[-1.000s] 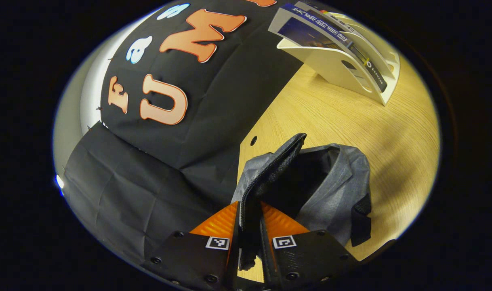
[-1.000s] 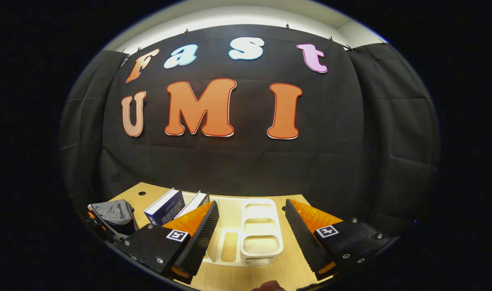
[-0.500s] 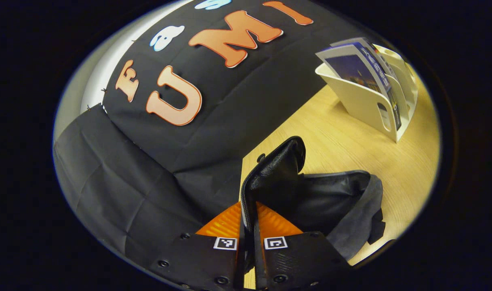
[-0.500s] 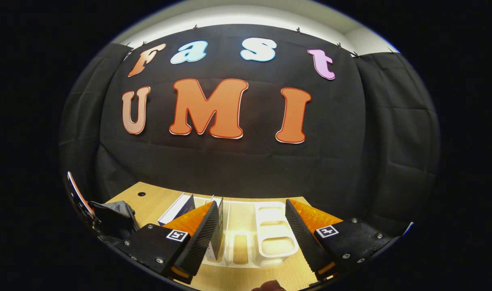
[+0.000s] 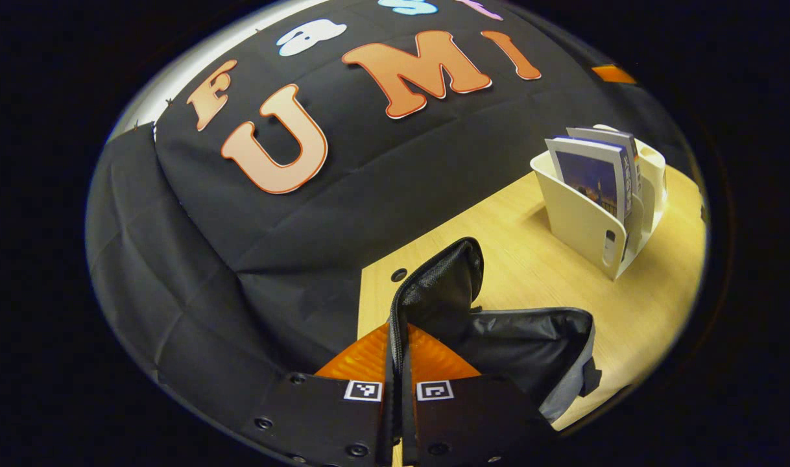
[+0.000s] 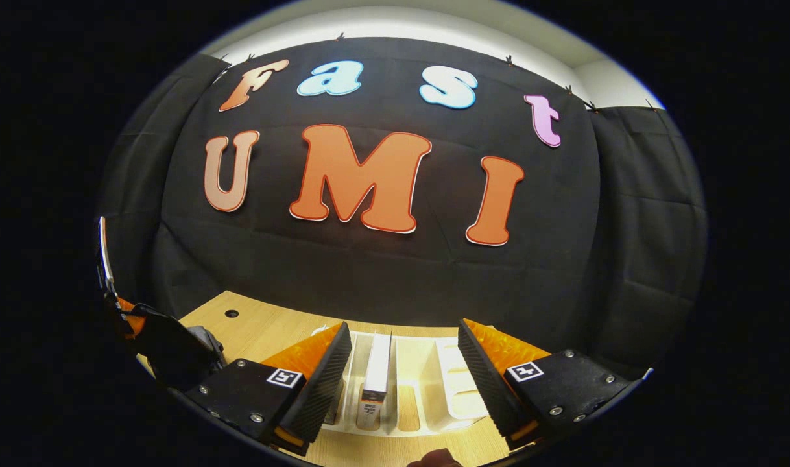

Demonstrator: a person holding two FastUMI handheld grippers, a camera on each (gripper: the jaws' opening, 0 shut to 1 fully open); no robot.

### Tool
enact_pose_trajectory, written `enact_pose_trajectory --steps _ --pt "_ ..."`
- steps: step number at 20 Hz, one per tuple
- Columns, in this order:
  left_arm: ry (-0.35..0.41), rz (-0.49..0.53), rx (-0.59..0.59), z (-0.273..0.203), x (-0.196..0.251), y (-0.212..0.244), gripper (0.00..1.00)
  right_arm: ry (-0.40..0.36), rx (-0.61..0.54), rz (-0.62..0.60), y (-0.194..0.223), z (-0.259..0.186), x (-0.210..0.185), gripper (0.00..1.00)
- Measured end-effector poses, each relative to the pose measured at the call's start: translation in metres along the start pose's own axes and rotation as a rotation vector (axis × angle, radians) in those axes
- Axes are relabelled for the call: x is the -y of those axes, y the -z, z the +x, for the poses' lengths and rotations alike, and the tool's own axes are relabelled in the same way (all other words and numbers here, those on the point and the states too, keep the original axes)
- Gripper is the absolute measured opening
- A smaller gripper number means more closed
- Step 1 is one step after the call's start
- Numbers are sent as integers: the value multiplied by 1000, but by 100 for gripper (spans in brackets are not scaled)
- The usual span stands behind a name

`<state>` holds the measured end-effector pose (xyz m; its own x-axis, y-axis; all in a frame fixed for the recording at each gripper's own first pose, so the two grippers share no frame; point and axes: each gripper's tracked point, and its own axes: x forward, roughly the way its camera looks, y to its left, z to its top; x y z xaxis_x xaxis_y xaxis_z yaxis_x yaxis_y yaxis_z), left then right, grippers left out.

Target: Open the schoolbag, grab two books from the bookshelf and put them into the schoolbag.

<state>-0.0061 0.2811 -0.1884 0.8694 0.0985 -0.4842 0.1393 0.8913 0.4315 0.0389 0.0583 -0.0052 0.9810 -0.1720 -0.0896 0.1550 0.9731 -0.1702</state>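
- Left gripper (image 5: 398, 363) was clamped on the bag's (image 5: 538, 353) zipper flap (image 5: 443, 285), both fingers pressed against the edge, lifting it clear of the table (image 5: 544, 272)
- Flap stood upright, likely held so to keep the mouth wide; dark lining was visible inside, no book in it that I could see
- Bag lay near the table's left corner, well apart from the shelf (image 5: 586, 224) toward the right
- Two books (image 5: 596, 175) stood upright in the shelf's nearer slots, covers facing the bag; neither taken yet
- Right gripper (image 6: 405, 363) hung above the shelf (image 6: 434, 405), fingers spread wide with nothing between the pads
- One book (image 6: 375, 370) stood edge-on between the fingers, slightly left of centre; a second was partly hidden behind the left finger
- Spread looked wider than the book's thickness, so the approach seemed set to straddle the spine from above
- Could not tell how far the fingertips sat above the book's top edge
- Left gripper (image 6: 126, 321) and the raised flap (image 6: 168, 350) were at the far left of the right gripper view, beside the shelf
- Judgement: bag open, first grab in hand; risk was catching the neighbouring book or the slot divider when closing
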Motion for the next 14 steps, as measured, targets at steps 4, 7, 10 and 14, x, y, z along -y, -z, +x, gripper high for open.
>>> enact_pose_trajectory --steps 4,7,10,14 --pt "154 -77 -8 8 -11 -9 5 -4 -76 -44 2 6 -18 99" --pt "270 -135 -45 14 -19 -9 5 19 -145 -97 2 9 -27 98" --pt "392 -174 -84 17 -21 -16 5 37 -188 -139 2 15 -35 99" --pt "495 -183 -105 16 -28 -25 5 -47 -282 -136 10 23 -65 100"
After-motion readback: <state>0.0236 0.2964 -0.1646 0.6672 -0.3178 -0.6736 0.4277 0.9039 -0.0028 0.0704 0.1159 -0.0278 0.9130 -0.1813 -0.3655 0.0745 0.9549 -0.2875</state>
